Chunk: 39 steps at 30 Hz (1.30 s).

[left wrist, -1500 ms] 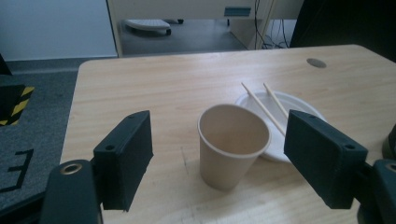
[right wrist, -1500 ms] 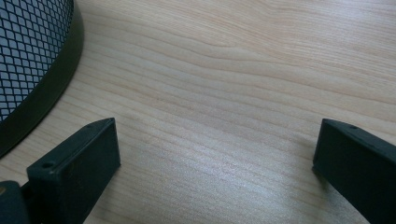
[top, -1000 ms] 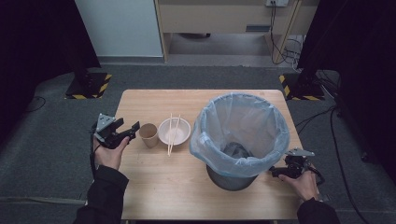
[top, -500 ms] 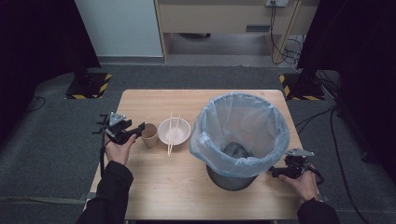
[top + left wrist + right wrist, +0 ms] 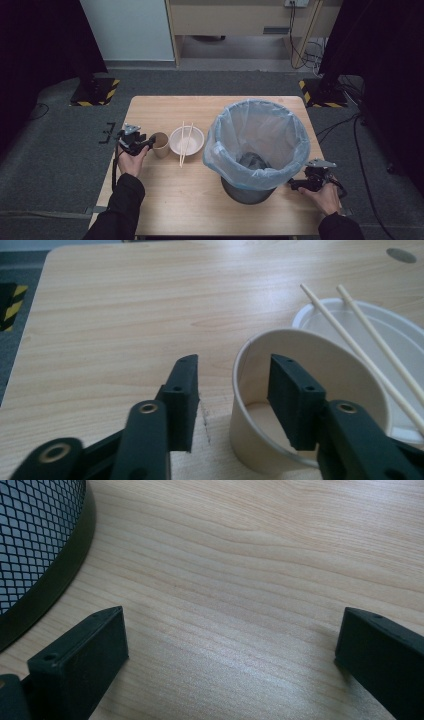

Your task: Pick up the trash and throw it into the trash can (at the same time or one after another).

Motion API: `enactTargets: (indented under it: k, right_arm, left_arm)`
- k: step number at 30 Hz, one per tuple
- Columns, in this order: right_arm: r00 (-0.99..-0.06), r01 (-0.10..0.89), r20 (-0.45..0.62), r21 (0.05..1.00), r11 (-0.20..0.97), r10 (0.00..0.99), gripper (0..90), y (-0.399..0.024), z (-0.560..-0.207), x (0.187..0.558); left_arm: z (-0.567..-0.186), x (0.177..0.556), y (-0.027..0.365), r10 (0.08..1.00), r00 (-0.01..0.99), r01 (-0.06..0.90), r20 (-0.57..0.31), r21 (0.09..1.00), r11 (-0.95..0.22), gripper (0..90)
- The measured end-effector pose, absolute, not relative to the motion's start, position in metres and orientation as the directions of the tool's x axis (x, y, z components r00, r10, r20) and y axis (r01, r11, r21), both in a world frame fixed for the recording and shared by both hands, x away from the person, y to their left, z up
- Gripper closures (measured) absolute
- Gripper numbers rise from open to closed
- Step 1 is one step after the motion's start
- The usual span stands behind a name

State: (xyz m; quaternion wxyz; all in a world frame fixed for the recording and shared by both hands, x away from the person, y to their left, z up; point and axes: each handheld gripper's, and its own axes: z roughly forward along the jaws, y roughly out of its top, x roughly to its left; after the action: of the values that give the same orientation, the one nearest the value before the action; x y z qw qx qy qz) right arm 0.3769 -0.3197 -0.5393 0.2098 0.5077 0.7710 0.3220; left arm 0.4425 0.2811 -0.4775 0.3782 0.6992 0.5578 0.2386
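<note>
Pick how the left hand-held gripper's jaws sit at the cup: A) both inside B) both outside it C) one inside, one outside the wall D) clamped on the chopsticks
C: in the left gripper view one jaw of the left hand-held gripper is inside the cup, the other outside its wall with a gap.

Bare table (image 5: 110,315) lies open ahead of the left gripper's (image 5: 232,400) outer finger, while the bowl (image 5: 320,320) and chopsticks (image 5: 350,340) crowd just beyond the paper cup (image 5: 260,440) its fingers straddle.

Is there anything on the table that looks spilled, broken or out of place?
Nothing stands out. The paper cup stands upright, the chopsticks lie across the white bowl, and the lined bin stands upright.
</note>
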Motion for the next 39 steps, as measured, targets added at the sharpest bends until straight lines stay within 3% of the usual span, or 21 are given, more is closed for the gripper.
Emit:
enactTargets:
  k: [12, 27, 39]
  right_arm:
    - [-0.402, 0.647, 0.004, 0.709, 0.281, 0.916, 0.7, -0.319, -0.539, 0.377]
    - [-0.402, 0.647, 0.004, 0.708, 0.281, 0.916, 0.7, -0.319, -0.539, 0.377]
    - [-0.402, 0.647, 0.004, 0.709, 0.281, 0.916, 0.7, -0.319, -0.539, 0.377]
  left_arm:
    - [-0.479, 0.440, 0.280, 0.959, 0.270, 0.629, -0.088, 0.770, -0.107, 81.1]
    - [-0.457, 0.423, 0.296, 0.958, 0.255, 0.574, -0.133, 0.818, -0.039, 84.3]
    - [-0.396, 0.394, 0.304, 0.939, 0.289, 0.356, -0.185, 0.932, 0.073, 84.2]
